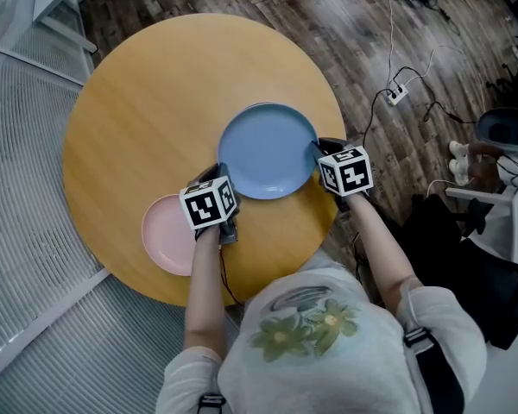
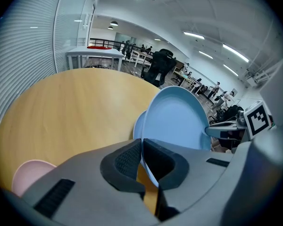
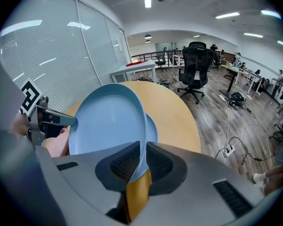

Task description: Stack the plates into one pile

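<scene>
Over the right half of the round table (image 1: 147, 102), a blue plate (image 1: 268, 151) is carried between the two tools. The left gripper (image 1: 223, 174) is clamped on its near-left rim, and its own view shows the pads pinched tight on the thin edge (image 2: 142, 160). The right gripper (image 1: 322, 150) is clamped on the right rim in the same way, its jaws closed on the plate edge (image 3: 142, 166). Just under the held plate lies a second blue plate (image 2: 137, 126), whose edge peeks out past the held one in both gripper views (image 3: 152, 128). Whether the two touch yet I cannot tell. A pink plate (image 1: 166, 231) lies flat at the near left of the table, just left of the left gripper and clear of the blue pair.

The step in hand looks like setting the held plate onto the second blue plate. Next, the held plate should be centred, levelled and settled there. Both grippers would then release together, so the plate does not tip or slide. After that the pink plate is left to add to the pile.
</scene>
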